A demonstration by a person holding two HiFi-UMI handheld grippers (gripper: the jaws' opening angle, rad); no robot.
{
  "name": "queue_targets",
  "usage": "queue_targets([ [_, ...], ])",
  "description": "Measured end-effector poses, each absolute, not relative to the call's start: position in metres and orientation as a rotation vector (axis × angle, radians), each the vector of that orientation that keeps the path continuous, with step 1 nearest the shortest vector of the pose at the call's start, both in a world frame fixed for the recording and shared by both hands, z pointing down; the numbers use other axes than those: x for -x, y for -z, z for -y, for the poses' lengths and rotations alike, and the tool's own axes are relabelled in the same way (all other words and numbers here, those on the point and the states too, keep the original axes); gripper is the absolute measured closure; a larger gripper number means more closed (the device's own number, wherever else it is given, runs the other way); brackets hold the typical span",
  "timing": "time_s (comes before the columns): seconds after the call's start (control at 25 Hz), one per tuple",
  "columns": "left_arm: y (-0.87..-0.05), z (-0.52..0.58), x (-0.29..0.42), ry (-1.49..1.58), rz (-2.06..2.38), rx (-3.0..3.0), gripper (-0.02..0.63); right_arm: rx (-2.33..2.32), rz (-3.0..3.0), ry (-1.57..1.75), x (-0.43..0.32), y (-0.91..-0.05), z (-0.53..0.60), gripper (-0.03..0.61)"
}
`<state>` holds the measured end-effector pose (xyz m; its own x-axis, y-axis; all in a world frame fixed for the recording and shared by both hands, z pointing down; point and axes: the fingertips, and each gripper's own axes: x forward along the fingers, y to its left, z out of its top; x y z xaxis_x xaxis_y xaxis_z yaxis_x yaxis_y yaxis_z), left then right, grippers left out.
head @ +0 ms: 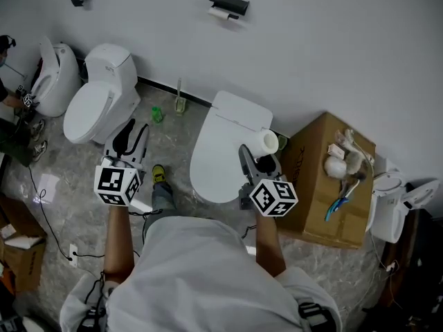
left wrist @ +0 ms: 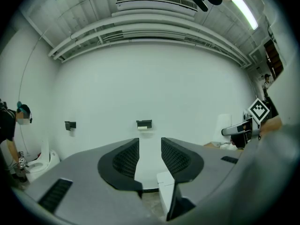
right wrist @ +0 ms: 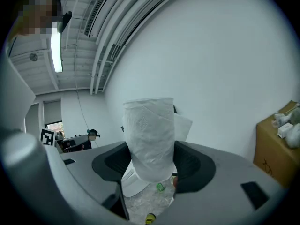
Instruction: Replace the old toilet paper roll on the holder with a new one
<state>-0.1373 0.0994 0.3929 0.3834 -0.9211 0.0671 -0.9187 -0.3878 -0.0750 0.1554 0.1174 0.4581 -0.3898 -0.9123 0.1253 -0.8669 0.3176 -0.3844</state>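
- The right gripper (head: 257, 156) is closed on the new toilet paper roll (head: 268, 142), near a white toilet (head: 221, 151).
- The left gripper (head: 131, 135) is partly open and empty.
- On the far wall, the holder (head: 229, 3) carries the old roll (head: 221, 13).

Probably a test lab: toilets (head: 97, 102) line a bare wall (head: 325, 40).

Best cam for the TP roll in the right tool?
Right gripper view: the toilet paper roll fills the centre, clamped in the right tool. Head view shows it small, end-on. Left gripper view: a white shape, unclear.
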Motion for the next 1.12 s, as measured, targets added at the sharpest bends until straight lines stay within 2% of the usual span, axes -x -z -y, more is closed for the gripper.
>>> queue_targets([
  [0.36, -0.414, 0.021, 0.157, 0.183, -1.596, 2.691, 0.463, 1.777, -2.352, 0.657, -0.133, -0.478, -0.019, 0.293],
  [1.12, -0.402, 0.326, 0.256, 0.249, -1.364, 2.886, 0.463, 1.959, -2.154, 0.751, -0.014, -0.455, 0.234, 0.293],
])
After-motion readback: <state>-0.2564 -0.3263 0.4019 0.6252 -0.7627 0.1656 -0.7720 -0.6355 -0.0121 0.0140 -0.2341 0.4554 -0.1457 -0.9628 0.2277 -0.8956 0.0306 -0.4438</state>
